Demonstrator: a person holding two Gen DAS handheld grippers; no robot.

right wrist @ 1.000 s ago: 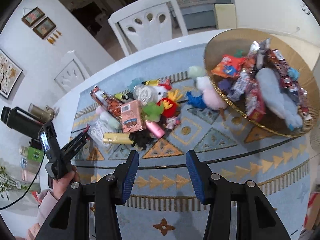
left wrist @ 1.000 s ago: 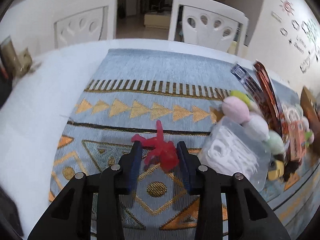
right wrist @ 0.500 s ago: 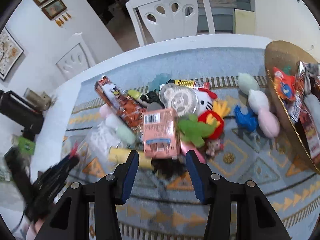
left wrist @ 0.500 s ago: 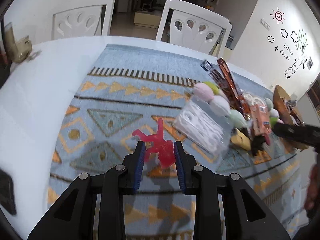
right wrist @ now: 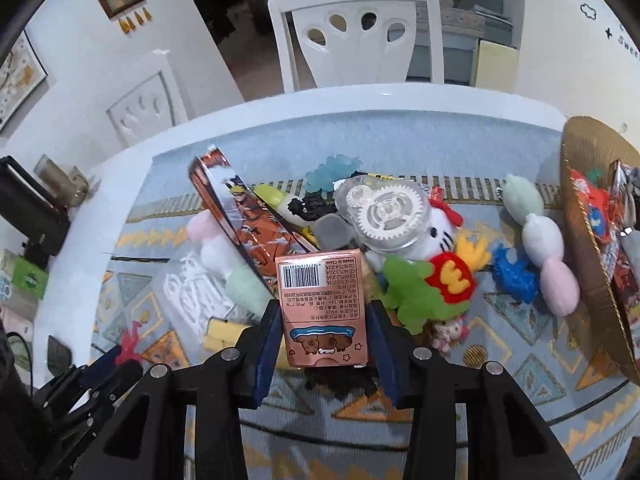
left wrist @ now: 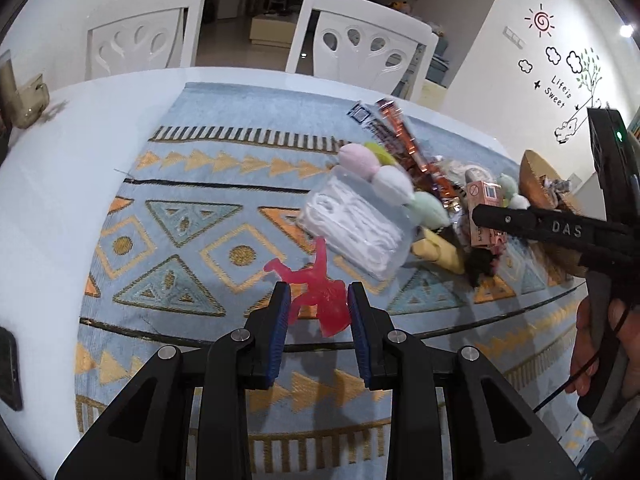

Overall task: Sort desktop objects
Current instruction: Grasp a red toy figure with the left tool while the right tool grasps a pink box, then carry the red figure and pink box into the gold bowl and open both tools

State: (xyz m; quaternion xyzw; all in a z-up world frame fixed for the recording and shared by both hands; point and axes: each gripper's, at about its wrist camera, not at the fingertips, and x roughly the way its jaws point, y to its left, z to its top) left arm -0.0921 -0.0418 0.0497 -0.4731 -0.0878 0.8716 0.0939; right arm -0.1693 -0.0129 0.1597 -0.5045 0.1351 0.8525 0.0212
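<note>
i hold two tools over a patterned cloth [left wrist: 172, 216] on a white table [left wrist: 44, 184], with the sorting half done.

nearest, the left gripper [left wrist: 319, 312] is clamped on one red jelly figure [left wrist: 320, 292], which i judge is lifted clear of the cloth; its arms splay out toward 11 and 12 o'clock from the jaws. that piece is picked and waits for a destination.

the right gripper [right wrist: 324, 332] has its jaws closing around one pink box [right wrist: 322, 308], barcode side up, lying on top of the pile. the left pad looks to be against the box's side; on the right side i cannot tell whether the pad touches yet. so the step in hand is the grasp on the box.

next move, in my judgement: finish the squeeze, lift straight up so the neighbours stay put, then carry it toward the woven basket [right wrist: 580, 216] at 3 o'clock, which already holds several packets.

count of the pile, going outward in the right view: one green jelly toy [right wrist: 416, 300] at 2 o'clock, just beside the box; one clear bag of white clips [right wrist: 188, 292] at 9 o'clock; one white plush cat with a red bow [right wrist: 436, 232]; one clear gear case [right wrist: 386, 212] at 12 o'clock; one long orange packet [right wrist: 248, 216] at 11 o'clock; two three-ball plush sticks, one by the basket [right wrist: 540, 248] and one beside the packet [right wrist: 220, 256]. two white chairs [left wrist: 356, 44] stand beyond the table.
</note>
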